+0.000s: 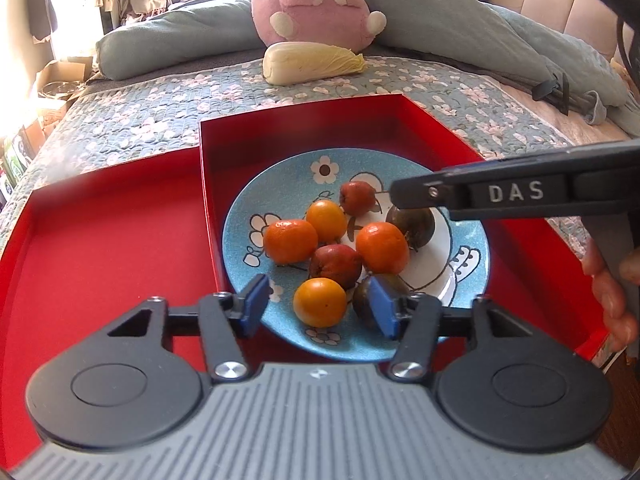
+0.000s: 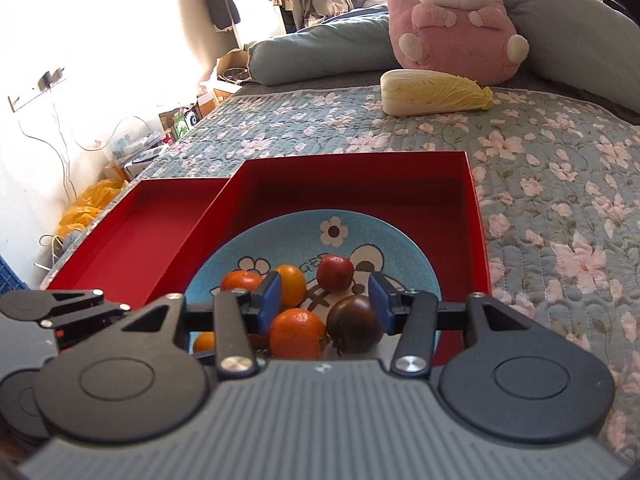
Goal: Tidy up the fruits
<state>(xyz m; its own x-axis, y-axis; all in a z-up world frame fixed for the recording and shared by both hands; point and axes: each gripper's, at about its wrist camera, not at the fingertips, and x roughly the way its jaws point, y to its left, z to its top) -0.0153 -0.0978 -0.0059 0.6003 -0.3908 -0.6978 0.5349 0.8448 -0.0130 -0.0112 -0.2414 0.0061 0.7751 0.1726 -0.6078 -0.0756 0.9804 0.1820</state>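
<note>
A blue flowered plate [image 1: 288, 184] lies in the right red box [image 1: 304, 120] and holds several fruits: orange tangerines [image 1: 290, 240], small red fruits [image 1: 336, 266] and dark tomatoes [image 1: 416, 226]. My left gripper [image 1: 318, 310] is open just above the plate's near edge, its pads either side of an orange fruit [image 1: 320, 302]. My right gripper [image 2: 324, 306] is open above the plate [image 2: 280, 236], over a tangerine [image 2: 296, 332] and a dark tomato [image 2: 354, 328]. Its side shows at the right of the left wrist view [image 1: 412, 192].
A second red tray [image 1: 104, 240] lies left of the box, also in the right wrist view [image 2: 152, 216]. Both rest on a flowered quilt [image 2: 540, 184]. A napa cabbage [image 1: 312, 62], pink plush rabbit [image 1: 320, 4] and grey-blue pillows lie farther back.
</note>
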